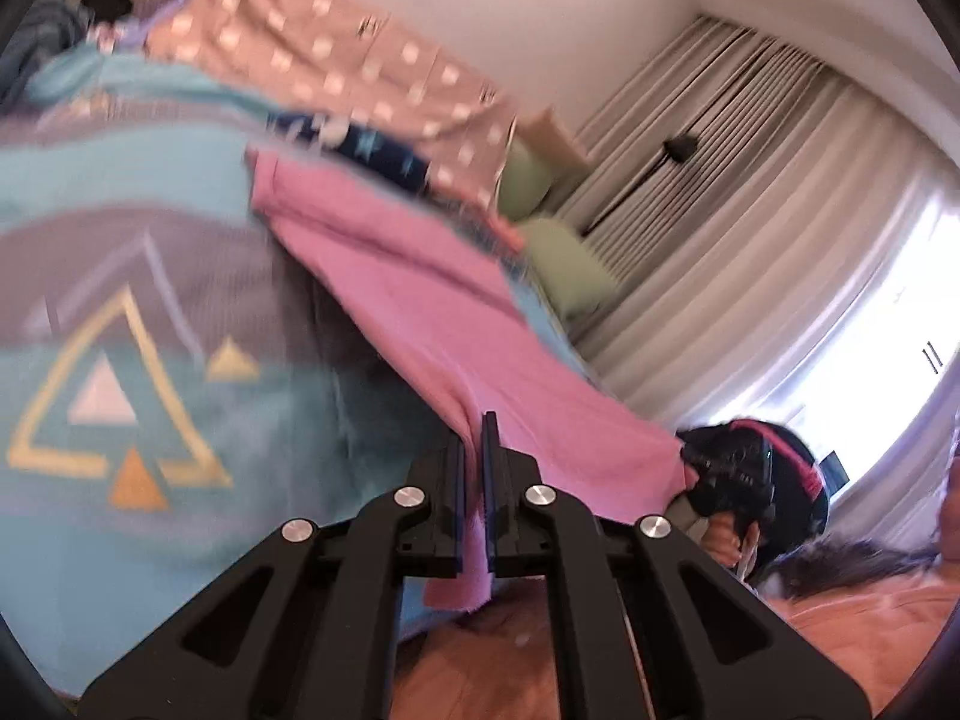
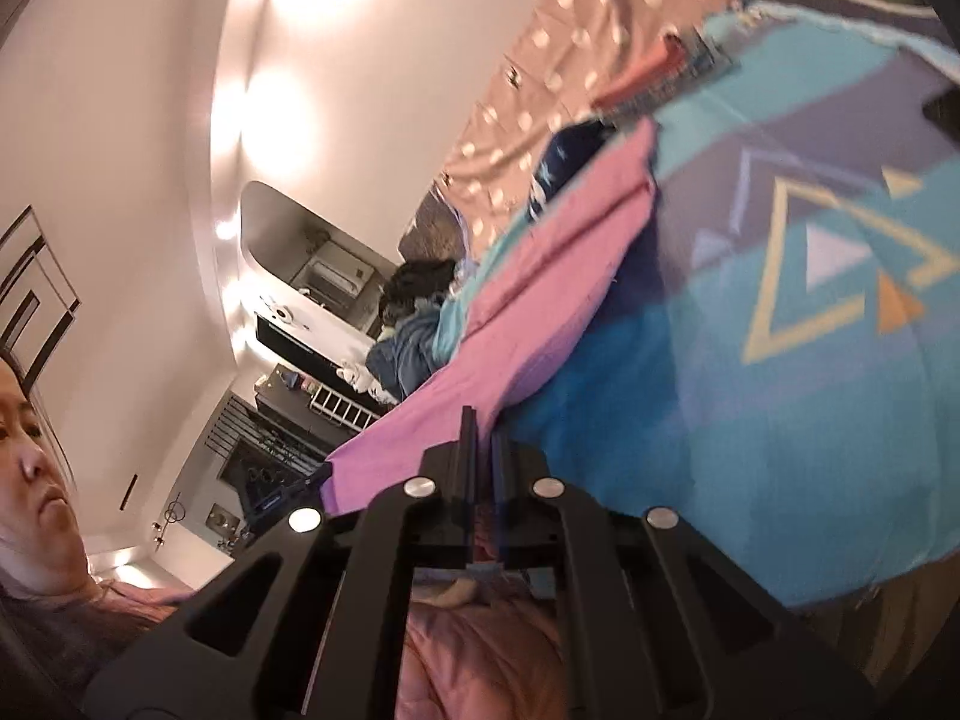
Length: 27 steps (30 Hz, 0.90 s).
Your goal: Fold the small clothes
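Observation:
A pink cloth is held stretched over the bed between both grippers. My left gripper is shut on one near corner of it, with a bit of pink fabric hanging below the jaws. The right gripper shows in the left wrist view at the other corner. In the right wrist view my right gripper is shut on the pink cloth. The far end of the cloth rests on the blanket near a dark blue garment.
A teal and purple blanket with triangle patterns covers the bed. A pink polka-dot cover and green pillows lie beyond. Curtains hang at the right. A pile of dark clothes lies at the bed's far end.

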{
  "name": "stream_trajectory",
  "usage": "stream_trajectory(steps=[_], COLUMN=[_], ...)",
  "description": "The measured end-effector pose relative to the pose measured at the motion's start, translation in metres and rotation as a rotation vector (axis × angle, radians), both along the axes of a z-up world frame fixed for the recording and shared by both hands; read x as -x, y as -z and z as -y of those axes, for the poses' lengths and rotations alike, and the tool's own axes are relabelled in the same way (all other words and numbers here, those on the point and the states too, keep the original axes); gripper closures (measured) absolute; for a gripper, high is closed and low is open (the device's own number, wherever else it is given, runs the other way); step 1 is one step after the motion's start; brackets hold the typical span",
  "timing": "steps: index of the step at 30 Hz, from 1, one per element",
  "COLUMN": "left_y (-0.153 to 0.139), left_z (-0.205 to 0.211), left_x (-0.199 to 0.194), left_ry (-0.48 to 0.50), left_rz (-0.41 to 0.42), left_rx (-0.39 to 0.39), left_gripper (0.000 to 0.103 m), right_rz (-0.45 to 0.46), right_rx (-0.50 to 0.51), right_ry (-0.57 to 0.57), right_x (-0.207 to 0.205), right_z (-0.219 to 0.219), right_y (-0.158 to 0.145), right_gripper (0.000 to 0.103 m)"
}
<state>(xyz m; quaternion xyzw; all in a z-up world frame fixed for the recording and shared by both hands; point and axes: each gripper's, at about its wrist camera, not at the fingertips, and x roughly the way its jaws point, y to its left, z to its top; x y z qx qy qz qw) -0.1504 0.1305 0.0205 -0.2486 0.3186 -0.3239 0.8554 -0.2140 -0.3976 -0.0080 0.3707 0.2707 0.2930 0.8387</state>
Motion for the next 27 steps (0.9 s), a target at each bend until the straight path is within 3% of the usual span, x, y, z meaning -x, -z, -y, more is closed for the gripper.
stream_trajectory(steps=[5,17,27], left_y=[-0.009,-0.032,-0.052], left_z=[-0.004,0.001,0.009], left_x=[-0.006,-0.048,-0.089], left_ry=[-0.028,-0.042,-0.064], left_rz=[0.023,0.062,0.092], left_rx=[0.046,0.07,0.028], left_gripper=[0.099,0.099,0.099], right_rz=[0.03,0.13,0.133], right_rx=[-0.001,-0.013,0.035], right_ry=[-0.002,0.034,0.041], right_x=[-0.01,-0.056,-0.118], right_z=[-0.004,-0.003,-0.005], right_y=[-0.013,-0.045,-0.068], right_gripper=[0.099,0.099,0.099])
